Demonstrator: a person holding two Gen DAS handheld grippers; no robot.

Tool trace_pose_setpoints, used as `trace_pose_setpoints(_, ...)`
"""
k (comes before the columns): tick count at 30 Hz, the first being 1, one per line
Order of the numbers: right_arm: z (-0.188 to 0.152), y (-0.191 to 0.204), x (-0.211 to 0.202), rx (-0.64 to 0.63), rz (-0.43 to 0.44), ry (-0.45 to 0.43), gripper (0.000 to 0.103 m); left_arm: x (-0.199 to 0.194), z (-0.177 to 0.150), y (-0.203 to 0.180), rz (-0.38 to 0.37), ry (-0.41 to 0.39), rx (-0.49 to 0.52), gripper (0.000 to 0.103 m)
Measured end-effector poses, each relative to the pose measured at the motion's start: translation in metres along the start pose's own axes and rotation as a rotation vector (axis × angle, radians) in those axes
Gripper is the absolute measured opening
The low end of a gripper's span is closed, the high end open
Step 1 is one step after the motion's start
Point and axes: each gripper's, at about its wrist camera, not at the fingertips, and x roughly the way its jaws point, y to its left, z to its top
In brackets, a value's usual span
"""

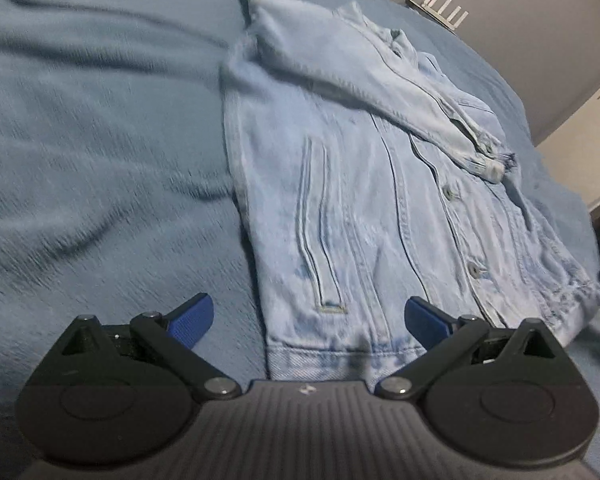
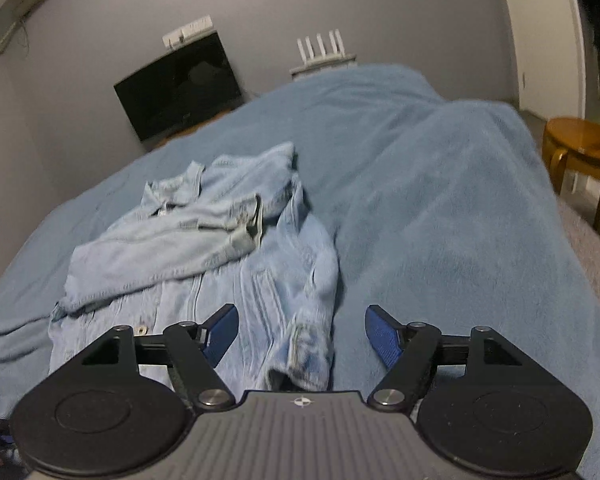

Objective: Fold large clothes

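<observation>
The denim jacket (image 1: 380, 200) lies flat on the blue bed (image 1: 100, 140), both sleeves already laid across its front. Folding the body remains. The left hand-held gripper (image 1: 308, 320) and right hand-held gripper (image 2: 300, 332) hover released above the jacket's hem, grasping nothing.

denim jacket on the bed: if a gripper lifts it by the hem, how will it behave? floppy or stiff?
Probably floppy but with body: the denim jacket lies flat, yet its folded sleeve keeps a rounded ridge. Likely heavyish for a garment, given the thick seams and the buttons. The sleeve would likely slide off when lifted; it only rests on top. The fuzzy blue blanket may drag it.
</observation>
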Motion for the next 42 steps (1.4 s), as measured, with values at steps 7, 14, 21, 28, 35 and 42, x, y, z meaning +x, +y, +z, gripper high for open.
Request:
trace_pose_setpoints(7, -0.005, -0.001, 0.006, 0.03, 0.02, 0.035, 0.069, 0.011, 0.003, 0.019, -0.13, 0.043, -0.101, 0.08)
trace_pose_setpoints(14, -0.007, 0.001, 0.007, 0.022, 0.046, 0.034, 0.066, 0.016, 0.007, 0.016, -0.184, 0.02, -0.084, 0.066)
trace_pose_setpoints(21, -0.006, 0.001, 0.014, 0.022, 0.042, 0.059, 0.065, 0.019, -0.007, -0.005, -0.12, 0.041, 0.036, 0.064)
trace_pose_setpoints(28, 0.005, 0.009, 0.036, -0.013, 0.039, 0.141, 0.065, 0.021, -0.006, 0.005, -0.157, 0.046, -0.027, 0.064)
trace_pose_setpoints(35, 0.012, 0.026, 0.062, -0.179, 0.006, 0.275, 0.06, 0.04, -0.006, 0.006, -0.19, 0.172, -0.056, 0.064)
trace_pose_setpoints(42, 0.007, 0.021, 0.069, -0.165, 0.026, 0.259, 0.056, 0.025, 0.0, 0.015, -0.19, 0.103, -0.092, 0.028)
